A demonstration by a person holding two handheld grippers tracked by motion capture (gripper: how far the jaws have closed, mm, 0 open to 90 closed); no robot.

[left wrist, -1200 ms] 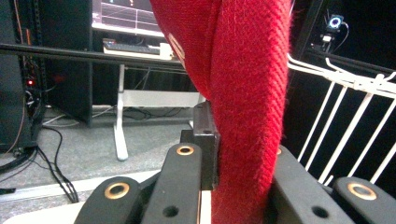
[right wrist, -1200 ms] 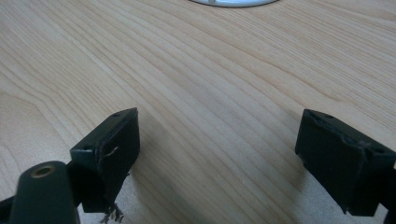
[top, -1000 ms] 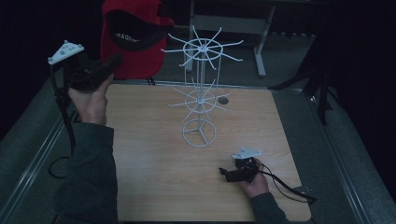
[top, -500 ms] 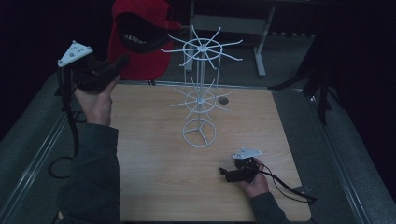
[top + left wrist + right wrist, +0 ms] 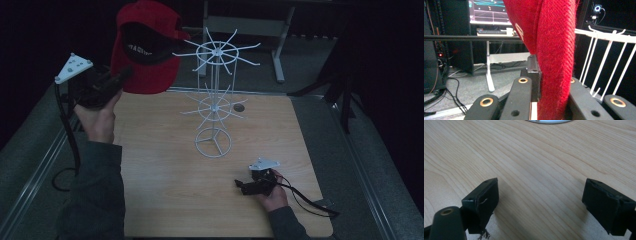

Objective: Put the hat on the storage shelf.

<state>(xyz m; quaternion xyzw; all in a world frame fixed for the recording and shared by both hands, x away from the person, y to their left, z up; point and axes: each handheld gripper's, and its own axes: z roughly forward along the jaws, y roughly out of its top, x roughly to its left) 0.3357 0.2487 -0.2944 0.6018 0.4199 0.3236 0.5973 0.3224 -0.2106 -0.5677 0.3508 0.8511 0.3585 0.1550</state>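
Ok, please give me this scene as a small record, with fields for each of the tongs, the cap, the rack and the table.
left tongs: raised over the table's left edge, shut on the red cap
right tongs: open, low over the wood near the front edge
red cap: in the air, left of the rack's top ring
white wire rack: upright at mid-table, hooks bare
table: light wood

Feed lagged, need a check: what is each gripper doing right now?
Left gripper: shut on the red cap, held up beside the white rack.
Right gripper: open, holding nothing, low over the table.
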